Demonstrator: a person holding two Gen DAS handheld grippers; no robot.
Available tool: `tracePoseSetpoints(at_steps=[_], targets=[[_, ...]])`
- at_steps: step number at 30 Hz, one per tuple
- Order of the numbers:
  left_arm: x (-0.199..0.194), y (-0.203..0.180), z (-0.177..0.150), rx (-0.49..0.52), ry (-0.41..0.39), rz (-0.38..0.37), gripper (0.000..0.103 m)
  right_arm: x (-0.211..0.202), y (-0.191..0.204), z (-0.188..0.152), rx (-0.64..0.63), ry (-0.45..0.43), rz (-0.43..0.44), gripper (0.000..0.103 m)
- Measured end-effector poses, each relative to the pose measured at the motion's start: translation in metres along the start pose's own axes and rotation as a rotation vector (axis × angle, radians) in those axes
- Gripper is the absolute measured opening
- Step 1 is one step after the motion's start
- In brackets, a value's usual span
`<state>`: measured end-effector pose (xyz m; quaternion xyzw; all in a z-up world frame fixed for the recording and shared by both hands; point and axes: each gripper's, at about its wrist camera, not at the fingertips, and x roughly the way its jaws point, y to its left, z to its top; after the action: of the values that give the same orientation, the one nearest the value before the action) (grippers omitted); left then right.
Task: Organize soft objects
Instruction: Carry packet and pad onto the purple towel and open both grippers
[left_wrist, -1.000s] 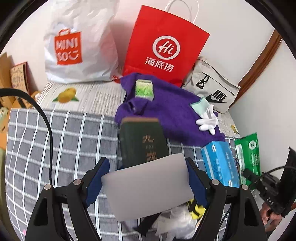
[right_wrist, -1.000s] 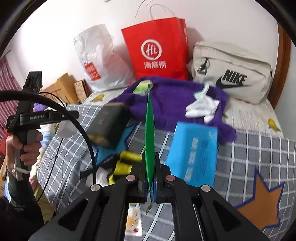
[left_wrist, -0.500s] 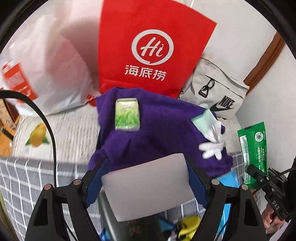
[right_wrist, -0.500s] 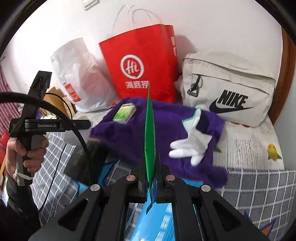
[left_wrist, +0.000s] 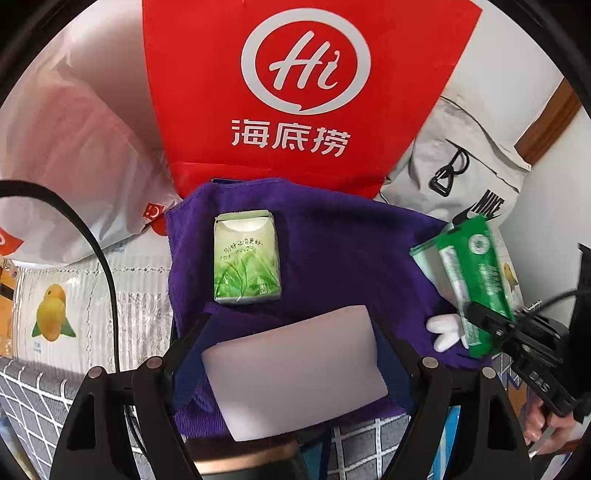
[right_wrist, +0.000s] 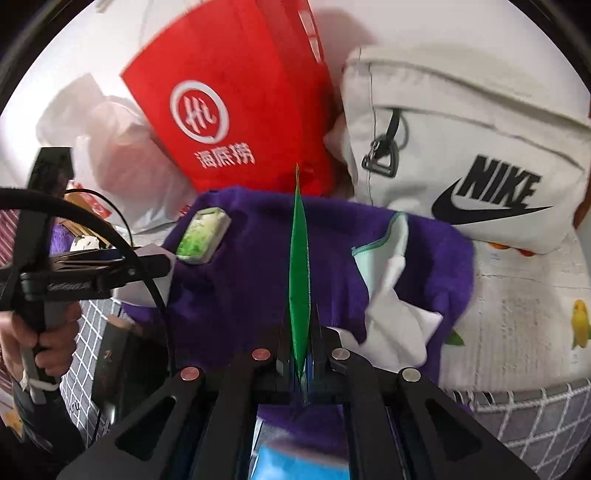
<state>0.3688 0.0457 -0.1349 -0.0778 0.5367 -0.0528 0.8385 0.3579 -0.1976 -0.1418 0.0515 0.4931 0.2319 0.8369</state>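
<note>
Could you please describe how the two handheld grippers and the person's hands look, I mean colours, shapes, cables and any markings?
The left gripper has black angular arms with round silver screws and blue finger pads; a thick black cable arcs beside it. The right gripper has the same black arms, with reddish and silver screws. Each sits on a black pistol-style handle with small pale lettering, unreadable. The left hand is bare.

Red bag (left_wrist: 295, 92) beyond purple towel (left_wrist: 332, 240)
</note>
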Motion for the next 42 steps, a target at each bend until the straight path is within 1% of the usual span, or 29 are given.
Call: tracePoseSetpoints(at_steps=[3,6,7,9,11,12,14,15,17,19,21,23,26,30,33,37,39,42], targets=[[0.008,-0.001,0.003,0.011,0.014,0.010,0.081,0.027,-0.010,0.005,0.012,0.067,-0.028,0.005],[0.017,-0.003,0.005,0.027,0.039,0.026,0.081,0.044,-0.021,0.002,0.033,0.117,-0.035,0.006],[0.020,-0.004,0.006,0.034,0.047,0.036,0.081,0.045,-0.023,0.001,0.044,0.123,-0.028,0.008],[0.028,-0.005,0.007,0.044,0.067,0.060,0.081,0.045,-0.025,-0.001,0.047,0.121,-0.023,0.009],[0.034,-0.005,0.008,0.039,0.088,0.065,0.081,0.044,-0.025,-0.002,0.036,0.115,-0.027,0.009],[0.038,-0.006,0.008,0.039,0.096,0.068,0.081,0.043,-0.024,-0.003,0.026,0.118,-0.034,0.010],[0.043,-0.007,0.008,0.044,0.105,0.078,0.082,0.040,-0.023,-0.003,0.009,0.124,-0.048,0.018],[0.046,-0.008,0.008,0.045,0.112,0.081,0.082,0.037,-0.022,-0.003,0.002,0.121,-0.057,0.025],[0.051,-0.009,0.009,0.046,0.119,0.085,0.082,0.030,-0.019,-0.003,-0.018,0.106,-0.078,0.047],[0.055,-0.008,0.010,0.039,0.124,0.089,0.082,0.021,-0.017,-0.002,-0.035,0.083,-0.092,0.047],[0.056,-0.009,0.010,0.033,0.122,0.070,0.082,0.013,-0.014,-0.002,-0.058,0.065,-0.105,0.049],[0.057,-0.010,0.010,0.033,0.122,0.069,0.084,0.003,-0.009,-0.003,-0.088,0.041,-0.122,0.052],[0.058,-0.010,0.011,0.024,0.122,0.057,0.086,-0.007,-0.007,-0.005,-0.104,0.010,-0.155,0.052],[0.056,-0.012,0.012,0.001,0.113,0.016,0.087,-0.018,-0.003,-0.009,-0.113,-0.001,-0.150,0.052],[0.047,-0.013,0.012,-0.007,0.095,-0.005,0.087,-0.027,0.002,-0.017,-0.129,-0.011,-0.150,0.052],[0.034,-0.013,0.014,-0.016,0.081,-0.006,0.087,-0.038,0.006,-0.026,-0.130,-0.015,-0.143,0.052],[0.026,-0.012,0.013,-0.031,0.077,0.009,0.087,-0.041,0.008,-0.031,-0.130,-0.012,-0.145,0.052],[0.009,-0.008,0.010,-0.047,0.051,0.008,0.087,-0.048,0.011,-0.039,-0.124,-0.015,-0.145,0.052]])
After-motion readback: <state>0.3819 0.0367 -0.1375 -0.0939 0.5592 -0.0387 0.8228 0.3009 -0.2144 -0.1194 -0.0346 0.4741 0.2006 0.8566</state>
